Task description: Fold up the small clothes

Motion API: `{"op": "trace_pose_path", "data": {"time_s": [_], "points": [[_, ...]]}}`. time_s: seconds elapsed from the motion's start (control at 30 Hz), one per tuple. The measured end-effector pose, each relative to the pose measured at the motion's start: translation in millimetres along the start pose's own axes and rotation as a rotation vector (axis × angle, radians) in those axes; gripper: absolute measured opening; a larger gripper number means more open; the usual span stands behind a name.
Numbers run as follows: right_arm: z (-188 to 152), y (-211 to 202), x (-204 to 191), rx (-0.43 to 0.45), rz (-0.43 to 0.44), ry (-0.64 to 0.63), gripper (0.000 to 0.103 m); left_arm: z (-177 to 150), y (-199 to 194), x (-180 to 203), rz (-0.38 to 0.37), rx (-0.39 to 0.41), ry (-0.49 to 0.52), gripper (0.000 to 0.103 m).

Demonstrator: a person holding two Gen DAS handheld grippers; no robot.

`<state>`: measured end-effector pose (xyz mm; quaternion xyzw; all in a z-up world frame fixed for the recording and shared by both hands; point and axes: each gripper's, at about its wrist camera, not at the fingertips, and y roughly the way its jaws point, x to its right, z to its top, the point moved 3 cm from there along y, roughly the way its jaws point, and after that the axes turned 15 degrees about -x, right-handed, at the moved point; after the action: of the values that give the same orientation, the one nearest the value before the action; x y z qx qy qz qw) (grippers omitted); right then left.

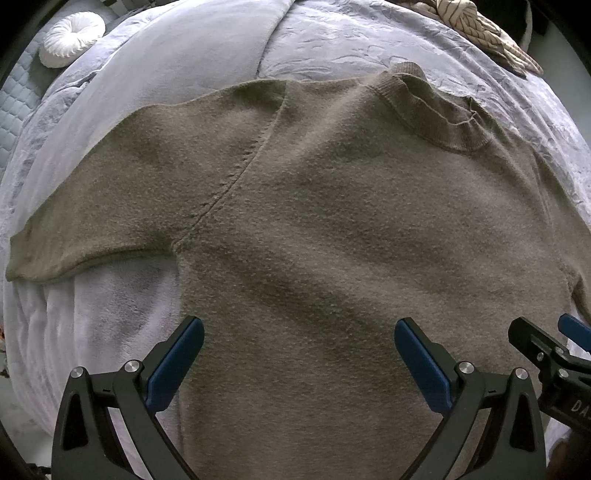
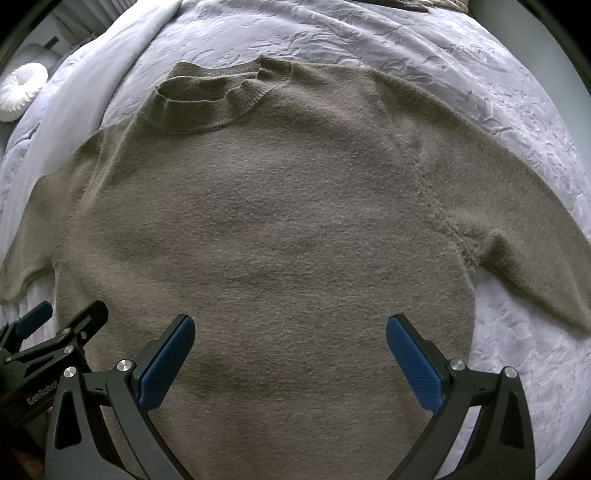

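From the left wrist camera, a brownish knit sweater [image 1: 332, 229] lies spread flat on a pale lavender bedspread [image 1: 332, 40], collar [image 1: 439, 110] toward the far right, one short sleeve [image 1: 92, 206] reaching out to the left. The left gripper [image 1: 299, 354] hangs over the near part of the sweater's body with its blue-padded jaws spread wide — nothing between them but the knit below. At the near right edge the right gripper [image 1: 554, 350] pokes in; only part of it shows here. A round white pleated cushion [image 1: 70, 37] sits far left, a striped cloth [image 1: 476, 26] far right.

From the right wrist camera, the same sweater [image 2: 277, 229] fills the view, collar [image 2: 214, 99] far left, the other sleeve [image 2: 524, 236] running off to the right. The right gripper [image 2: 290, 350] hovers above the lower body of the garment, jaws wide apart and holding nothing. The left gripper [image 2: 51, 332] shows at the near left edge — also spread
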<state>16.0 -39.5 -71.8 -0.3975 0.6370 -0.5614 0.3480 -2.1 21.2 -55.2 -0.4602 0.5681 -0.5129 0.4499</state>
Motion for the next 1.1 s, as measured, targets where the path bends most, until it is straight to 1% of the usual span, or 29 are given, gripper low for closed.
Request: {"op": "trace_pose_path", "data": {"time_s": [0.2, 0.3, 0.43, 0.57, 0.63, 0.7, 0.8, 0.87, 0.97, 1.03, 1.1], "points": [[-1.7, -1.1, 0.2, 0.003, -0.010, -0.007, 0.103, -0.6, -0.7, -3.2, -0.009, 0.002, -0.007, 0.103], [-1.4, -4.2, -3.1, 0.036, -0.004, -0.011, 0.103, -0.2, -1.2, -4.9, -0.018, 0.002, -0.010, 0.103], [-2.3, -6.2, -3.8, 0.033, -0.011, -0.013, 0.103, -0.9, -1.9, -11.6, -0.029, 0.005, -0.012, 0.103], [-2.8, -6.7, -6.5, 0.016, -0.010, -0.016, 0.103, -4.2, -3.8, -22.7, -0.040, 0.004, -0.019, 0.103], [-2.6, -6.7, -7.0, 0.012, 0.005, -0.013, 0.103, -4.8, -3.6, -28.9, -0.049, 0.005, -0.022, 0.103], [-2.5, -3.6, -7.1, -0.026, 0.035, -0.010, 0.103, -6.5, -3.6, -34.9, -0.066, 0.007, -0.031, 0.103], [-2.1, -2.0, -9.9, -0.034, 0.032, -0.018, 0.103, -3.4, -2.9, -45.7, -0.113, 0.002, -0.048, 0.103], [-2.8, -0.5, -16.8, -0.036, 0.025, -0.034, 0.103, -2.8, -1.4, -59.9, -0.147, 0.001, -0.061, 0.103], [-3.7, -0.4, -30.3, -0.042, 0.037, -0.064, 0.103, -2.3, -2.0, -86.2, -0.194, 0.024, -0.099, 0.103], [-4.7, -4.0, -38.0, -0.045, 0.061, -0.091, 0.103, -1.3, -2.5, -110.7, -0.230, 0.048, -0.141, 0.103], [-5.8, -6.1, -45.6, -0.041, 0.066, -0.112, 0.103, 0.8, -1.7, -136.9, -0.242, 0.070, -0.182, 0.103]]}}
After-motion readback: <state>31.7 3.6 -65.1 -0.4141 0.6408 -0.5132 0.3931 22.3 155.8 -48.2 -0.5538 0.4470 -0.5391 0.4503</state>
